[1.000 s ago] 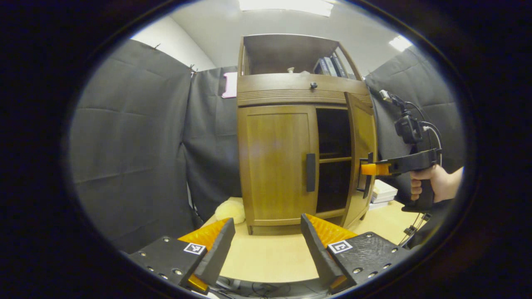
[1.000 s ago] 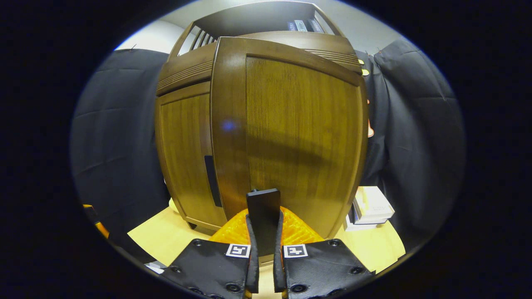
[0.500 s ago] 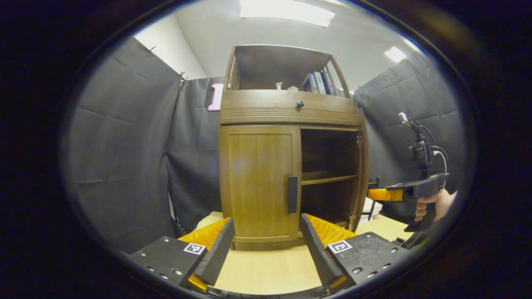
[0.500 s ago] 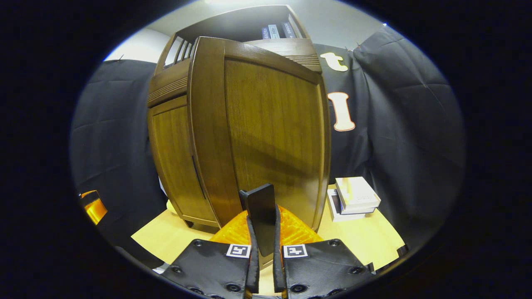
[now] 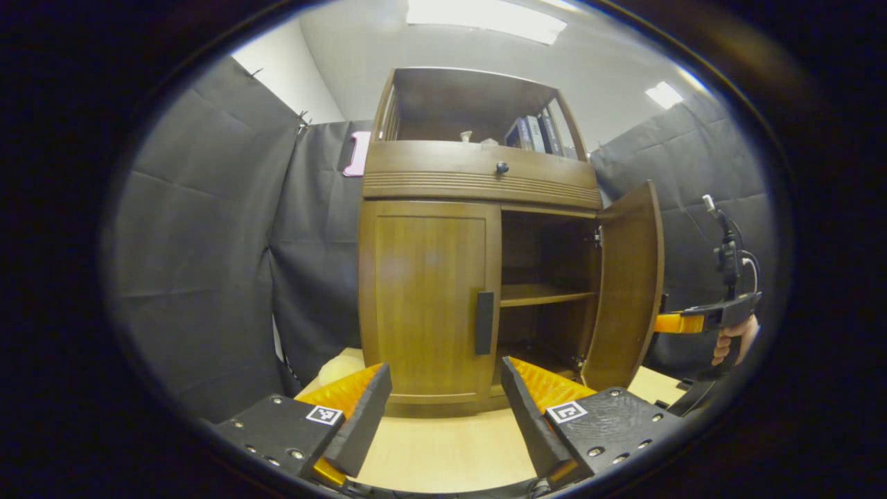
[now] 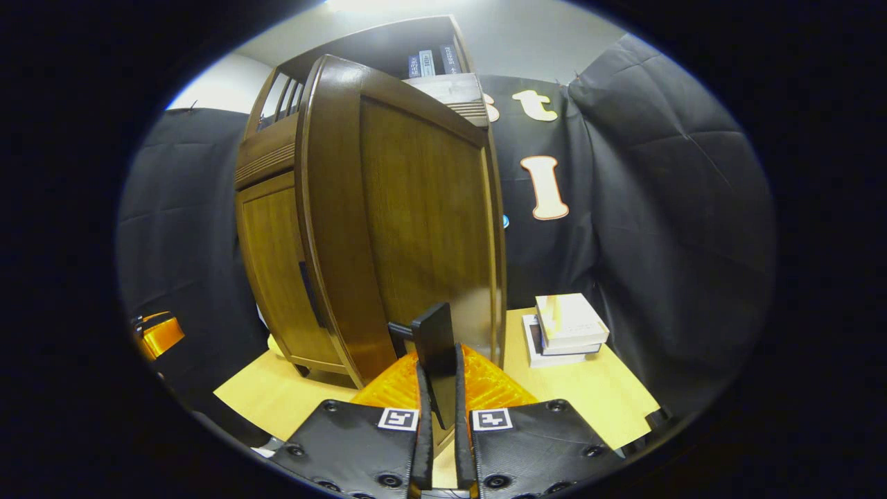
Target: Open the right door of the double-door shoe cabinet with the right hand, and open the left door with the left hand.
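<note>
Shoe cabinet (image 5: 478,277) at 12 o'clock on table (image 5: 443,443). Right door (image 6: 416,208) swung wide, right gripper (image 6: 438,388) clamped on its handle (image 6: 435,346). Left door (image 5: 426,298) closed; left gripper (image 5: 443,416) spread apart, empty. Rigid hinged panel, probably light; take slim vertical handle (image 5: 484,322).

A brown wooden shoe cabinet (image 5: 478,180) stands at the centre of the left gripper view. Its left door (image 5: 426,298) is closed, with a dark upright handle (image 5: 484,322) at its right edge. Its right door (image 5: 624,284) stands swung open, centre right, baring a dark interior with one shelf (image 5: 544,294).
</note>
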Available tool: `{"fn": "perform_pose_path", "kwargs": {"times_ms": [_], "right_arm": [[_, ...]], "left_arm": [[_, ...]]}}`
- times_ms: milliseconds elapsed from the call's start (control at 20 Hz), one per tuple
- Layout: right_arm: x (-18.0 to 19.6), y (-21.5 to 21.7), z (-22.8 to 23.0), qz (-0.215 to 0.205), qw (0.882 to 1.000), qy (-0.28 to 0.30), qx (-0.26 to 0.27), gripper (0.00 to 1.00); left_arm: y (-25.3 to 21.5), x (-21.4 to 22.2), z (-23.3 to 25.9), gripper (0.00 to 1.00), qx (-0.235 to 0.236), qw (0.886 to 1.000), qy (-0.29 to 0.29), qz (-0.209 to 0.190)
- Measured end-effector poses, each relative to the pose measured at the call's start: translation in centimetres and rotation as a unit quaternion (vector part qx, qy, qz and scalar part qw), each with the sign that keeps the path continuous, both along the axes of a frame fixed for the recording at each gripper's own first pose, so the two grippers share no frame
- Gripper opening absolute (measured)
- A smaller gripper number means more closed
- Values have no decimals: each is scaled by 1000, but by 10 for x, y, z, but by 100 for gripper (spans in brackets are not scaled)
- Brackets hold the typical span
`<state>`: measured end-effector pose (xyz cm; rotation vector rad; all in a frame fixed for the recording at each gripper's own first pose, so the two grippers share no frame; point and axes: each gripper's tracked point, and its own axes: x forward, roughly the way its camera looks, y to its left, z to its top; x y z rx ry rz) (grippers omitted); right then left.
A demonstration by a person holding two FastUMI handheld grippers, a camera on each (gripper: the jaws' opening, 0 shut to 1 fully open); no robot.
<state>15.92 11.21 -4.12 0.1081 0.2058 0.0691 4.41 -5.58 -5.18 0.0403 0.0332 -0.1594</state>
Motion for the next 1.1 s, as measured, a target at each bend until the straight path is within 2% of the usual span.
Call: {"fn": "perform_pose_path", "kwargs": {"times_ms": [200,350,450,550,600,650,700,750,850,900,1050,1100], "right_arm": [[-1,0,1,0,1000,3,10,12],[0,-2,3,-16,1000,-4,22,14],[5,-8,2,-32,999,-9,26,10],[7,-13,4,-53,998,-11,33,0],[7,-12,5,-55,998,-11,34,7],[8,-13,4,-55,998,-11,31,7],[8,-15,3,-54,998,-11,25,0],[7,-20,3,-54,998,-10,19,7],[5,-21,2,-54,998,-8,18,4],[3,-21,3,-56,998,-10,15,7],[2,-22,-1,-52,999,-2,12,7],[-1,-23,-3,-52,999,4,8,7]], "left_arm": [[-3,-2,9,92,-25,1000,5,-16],[-5,-2,2,92,-15,999,18,-22],[-9,-2,4,89,-21,999,18,-33],[-12,-1,10,92,-25,999,15,-44],[-14,-3,11,92,-24,998,15,-48],[-14,-4,12,92,-22,998,15,-52],[-15,-5,12,92,-20,998,15,-57],[-16,-5,10,92,-18,998,16,-60],[-20,-6,9,92,-15,998,19,-66],[-22,-5,7,92,-15,997,21,-68],[-29,-5,8,92,-22,997,23,-72],[-31,-5,8,89,-23,997,23,-74]]}}
